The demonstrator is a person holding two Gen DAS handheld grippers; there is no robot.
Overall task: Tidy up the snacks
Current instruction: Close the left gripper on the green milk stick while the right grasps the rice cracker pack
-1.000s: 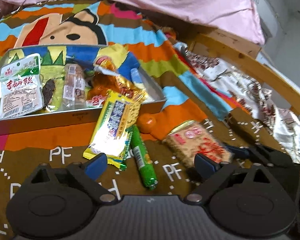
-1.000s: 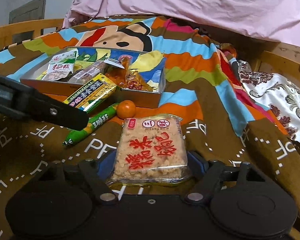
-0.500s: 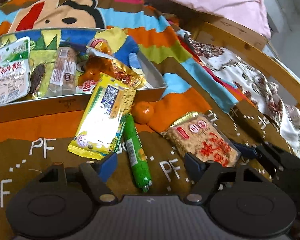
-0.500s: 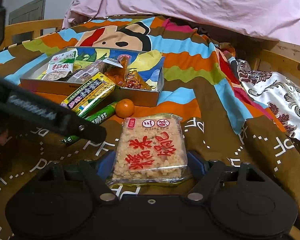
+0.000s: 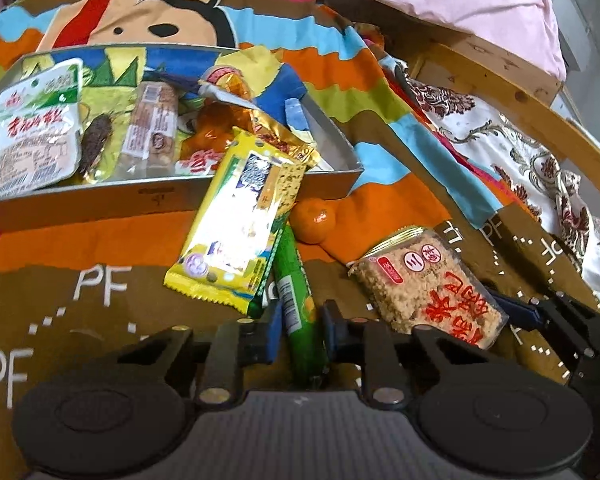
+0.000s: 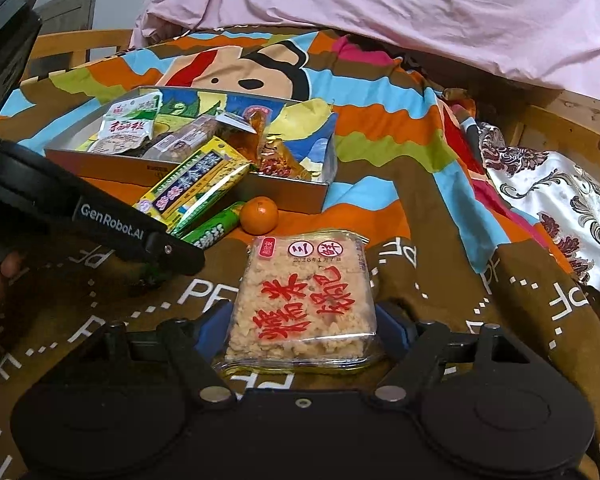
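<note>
A green sausage stick (image 5: 294,280) lies on the brown bedspread, its far end under a yellow snack packet (image 5: 240,224). My left gripper (image 5: 300,328) is closing on the stick's near end, and both blue pads touch it. My right gripper (image 6: 302,320) holds a clear rice-cake packet (image 6: 300,300) with red characters by its sides; the packet rests on the spread. A small mandarin (image 5: 312,220) sits between both packets. The grey box (image 5: 160,196) behind them holds several wrapped snacks. The yellow packet leans on its front wall.
A pink duvet (image 6: 380,8) is heaped behind the box. A wooden bed rail (image 5: 540,120) and a floral cloth (image 5: 520,152) run along the right. The hand (image 6: 0,280) holding the left gripper shows at the left edge of the right wrist view.
My left gripper has moved forward over the green stick, and its jaws went from wide apart to narrow around the stick. The right gripper and the rice-cake packet have not moved.
</note>
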